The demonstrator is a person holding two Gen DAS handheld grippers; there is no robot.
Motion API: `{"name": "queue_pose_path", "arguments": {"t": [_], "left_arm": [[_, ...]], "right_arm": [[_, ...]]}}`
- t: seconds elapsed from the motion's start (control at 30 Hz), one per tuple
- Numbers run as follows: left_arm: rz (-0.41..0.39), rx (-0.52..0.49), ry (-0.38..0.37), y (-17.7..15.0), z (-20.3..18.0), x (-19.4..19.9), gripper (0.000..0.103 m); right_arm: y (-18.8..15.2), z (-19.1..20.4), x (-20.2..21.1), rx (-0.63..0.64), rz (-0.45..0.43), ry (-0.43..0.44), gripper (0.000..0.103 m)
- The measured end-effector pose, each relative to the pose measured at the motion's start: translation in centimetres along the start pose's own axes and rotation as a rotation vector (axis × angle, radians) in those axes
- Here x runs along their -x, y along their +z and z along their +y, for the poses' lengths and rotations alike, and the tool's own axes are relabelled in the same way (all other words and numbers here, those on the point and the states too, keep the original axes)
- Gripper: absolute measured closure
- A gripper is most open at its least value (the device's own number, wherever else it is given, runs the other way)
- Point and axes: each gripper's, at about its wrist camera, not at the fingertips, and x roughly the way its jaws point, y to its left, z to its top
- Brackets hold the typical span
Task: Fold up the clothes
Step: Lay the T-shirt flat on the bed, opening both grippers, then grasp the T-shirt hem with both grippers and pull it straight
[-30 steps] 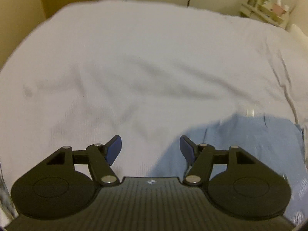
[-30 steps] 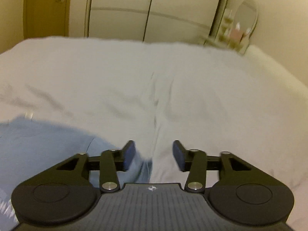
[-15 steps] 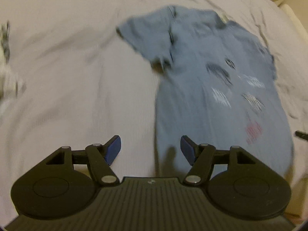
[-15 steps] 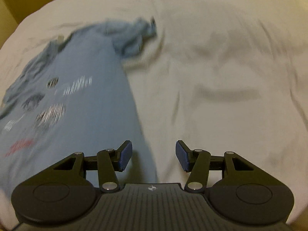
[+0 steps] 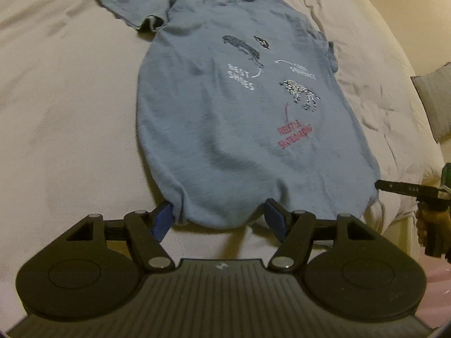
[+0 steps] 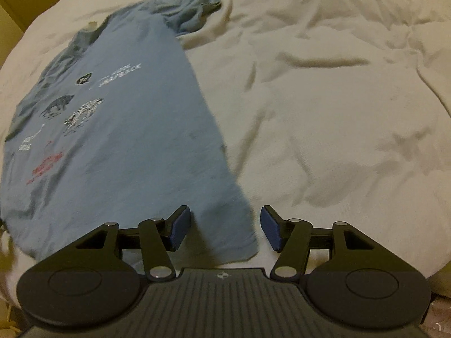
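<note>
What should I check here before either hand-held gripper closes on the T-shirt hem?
1. T-shirt spread print-up on the bed: ok.
2. Left hand-held gripper open, hem corner between its fingers: ok.
3. Right hand-held gripper open, the other hem corner between its fingers: ok.
4. Left sleeve flat: ok.
5. Right sleeve flat: not ok, bunched.
6. Both hem layers within reach: cannot tell.

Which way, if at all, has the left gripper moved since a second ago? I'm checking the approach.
Yes. The left gripper dropped toward the bedspread, reaching the T-shirt hem.
</note>
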Motion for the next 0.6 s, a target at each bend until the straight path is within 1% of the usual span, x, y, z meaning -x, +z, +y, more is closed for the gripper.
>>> {"name": "queue_pose_path", "arguments": {"t": [0.03,0.07,0.1,0.13,0.17,0.2,0.23,0.27,0.3,0.33,0.37,0.43,0.53,0.57,0.6], "left_arm": [[-0.001,-0.007,-0.013,0.1,0.0,0.1,0.047],[-0.001,-0.015,-0.026,0.1,0.1,0.3,0.054],[0.0,-0.025,-0.035,0.2,0.2,0.5,0.06],[0.0,-0.036,-0.04,0.3,0.4,0.7,0.061],[-0.003,-0.043,-0.04,0.5,0.6,0.9,0.061],[-0.008,-0.049,-0.034,0.6,0.9,1.1,0.061],[-0.013,-0.054,-0.029,0.8,1.2,1.3,0.061],[-0.022,-0.054,-0.02,1.0,1.5,1.4,0.055],[-0.036,-0.048,-0.007,1.2,1.9,1.4,0.041],[-0.049,-0.041,0.006,1.5,2.3,1.4,0.036],[-0.054,-0.028,0.003,1.7,2.7,1.2,0.035],[-0.04,0.012,-0.044,2.0,3.4,0.3,0.035],[0.027,0.041,-0.144,2.3,3.1,-1.5,0.038],[0.04,0.04,-0.174,2.4,2.7,-1.6,0.048],[0.042,0.037,-0.198,2.3,2.3,-1.5,0.062]], "right_arm": [[0.2,-0.1,-0.4,-0.003,0.0,0.005,0.045],[0.3,-0.2,-0.8,0.001,0.012,0.022,0.045],[0.4,-0.3,-1.2,0.006,0.024,0.039,0.047],[0.5,-0.3,-1.5,0.008,0.043,0.055,0.054],[0.6,-0.4,-1.7,0.01,0.062,0.071,0.078],[0.7,-0.5,-1.9,0.012,0.081,0.085,0.092],[0.7,-0.4,-1.7,0.018,0.083,0.084,0.099],[0.8,-0.3,-1.5,0.02,0.085,0.084,0.1],[0.9,-0.2,-1.2,0.021,0.083,0.077,0.101],[1.0,-0.1,-0.9,0.023,0.08,0.071,0.101],[1.2,0.0,-0.6,0.022,0.079,0.065,0.101],[1.7,0.2,0.0,0.015,0.066,0.053,0.101],[2.8,0.7,0.9,0.002,0.039,0.051,0.101],[3.3,0.9,1.2,-0.002,0.029,0.051,0.101],[3.7,1.0,1.6,-0.006,0.019,0.051,0.101]]}}
